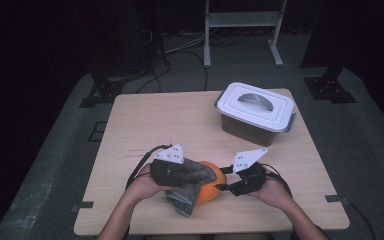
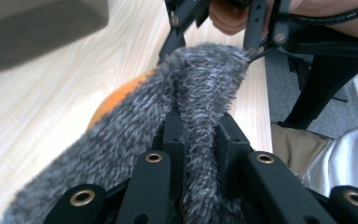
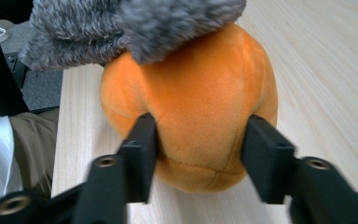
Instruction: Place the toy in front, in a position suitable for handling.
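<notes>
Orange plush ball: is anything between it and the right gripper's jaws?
Nothing visible stands between them. In the right gripper view the jaws flank the orange plush ball with their pads at its sides. The grey fuzzy cloth, pinched by the left gripper, only drapes over the ball's top, above the right gripper.

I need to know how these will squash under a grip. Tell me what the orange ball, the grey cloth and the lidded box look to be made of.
Orange ball: plush fabric, matte short nap, stitched seams, probably soft-stuffed.
Grey cloth: fuzzy, mottled long pile, perhaps fleece or microfibre; it folds limply.
Lidded box: seemingly hard plastic, smooth white lid, translucent greyish walls.
</notes>
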The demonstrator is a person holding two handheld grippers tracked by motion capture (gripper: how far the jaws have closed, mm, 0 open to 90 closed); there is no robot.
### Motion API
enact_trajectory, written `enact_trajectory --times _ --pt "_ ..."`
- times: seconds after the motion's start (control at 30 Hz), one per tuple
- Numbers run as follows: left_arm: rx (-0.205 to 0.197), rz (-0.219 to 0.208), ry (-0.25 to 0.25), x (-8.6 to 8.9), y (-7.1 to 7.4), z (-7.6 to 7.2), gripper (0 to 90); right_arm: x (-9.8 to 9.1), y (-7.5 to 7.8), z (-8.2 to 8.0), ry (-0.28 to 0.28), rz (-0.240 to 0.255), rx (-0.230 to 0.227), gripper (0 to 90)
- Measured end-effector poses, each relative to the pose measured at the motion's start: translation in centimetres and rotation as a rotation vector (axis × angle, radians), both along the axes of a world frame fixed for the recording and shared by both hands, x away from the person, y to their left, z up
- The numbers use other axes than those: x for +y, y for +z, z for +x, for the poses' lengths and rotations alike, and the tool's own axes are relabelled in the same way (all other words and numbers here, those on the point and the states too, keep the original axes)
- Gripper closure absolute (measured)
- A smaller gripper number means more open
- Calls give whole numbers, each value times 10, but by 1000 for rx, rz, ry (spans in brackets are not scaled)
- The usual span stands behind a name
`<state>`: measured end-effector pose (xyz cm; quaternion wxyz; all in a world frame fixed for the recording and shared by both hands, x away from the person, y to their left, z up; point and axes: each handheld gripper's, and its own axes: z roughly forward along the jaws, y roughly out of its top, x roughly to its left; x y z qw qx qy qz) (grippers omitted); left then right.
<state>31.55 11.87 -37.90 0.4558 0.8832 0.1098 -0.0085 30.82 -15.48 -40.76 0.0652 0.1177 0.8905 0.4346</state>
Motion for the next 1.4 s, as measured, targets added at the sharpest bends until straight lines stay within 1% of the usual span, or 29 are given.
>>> enact_trajectory --times 0.07,0.1,0.17,0.23,0.27,0.33,0.37,0.4,0.47,0.5,0.53,0.6,0.63,0.7,0.73,0.77,0.8,0.87,1.0,1.07,1.13,1.2,1.23,1.27,1.3,1.37,1.4 --pt "17 -11 8 6 -5 0 772 -1 -1 1 -4 2 17 354" --pt "21 -17 14 10 -6 0 772 -1 -2 3 -10 8 37 327" --pt "22 -24 26 16 -7 0 772 -2 -5 6 -19 13 61 282" --pt "24 -26 36 21 -7 -1 771 -2 -9 9 -21 13 99 282" --pt "28 -30 39 23 -7 -1 772 -1 -11 9 -17 16 106 293" --pt "30 -32 36 24 -7 -1 771 4 -13 9 -8 30 115 354" --pt "34 -41 38 24 -7 -1 771 5 -12 8 -10 29 109 408" --pt "34 -46 36 23 -5 -2 771 6 -11 7 -8 31 90 459" --pt "22 -51 25 21 1 -3 772 7 -7 5 -8 30 58 511" --pt "14 -46 23 19 4 -3 771 8 -5 4 -4 32 43 528" --pt "8 -44 19 18 7 -3 770 8 -4 4 -1 29 31 537" --pt "-2 -59 -6 11 14 -4 770 10 -4 2 8 29 25 549" --pt "-9 -58 -16 6 16 -5 770 11 -3 1 14 31 20 552" --pt "-26 -31 -30 -2 19 -6 770 13 -2 -1 21 18 2 558" --pt "-27 -27 -30 -3 18 -6 770 13 -2 -1 21 12 -3 560" --pt "-21 -31 -29 -3 18 -4 770 12 -3 -1 20 9 -3 565" --pt "-18 -32 -27 -2 17 -3 770 10 -4 0 19 14 3 572" --pt "-16 -28 -6 4 14 -1 770 8 -5 1 15 19 11 578" --pt "4 -42 45 21 7 4 770 6 -6 3 13 22 14 580" --pt "15 -47 57 26 4 5 769 6 -5 4 11 23 16 578" --pt "25 -55 65 29 1 5 769 6 -5 4 4 25 28 551" --pt "28 -60 65 29 -1 4 769 7 -6 5 1 26 65 457" --pt "29 -63 62 29 -3 3 770 7 -5 5 -4 15 77 407" --pt "36 -72 62 29 -4 2 770 7 -4 5 -8 -2 80 377" --pt "40 -75 59 29 -6 1 770 7 -3 3 -8 -5 69 356" --pt "52 -90 50 27 -10 0 770 7 -1 0 -12 19 98 301" --pt "54 -88 45 26 -10 -1 770 8 -1 -1 -8 25 112 275"
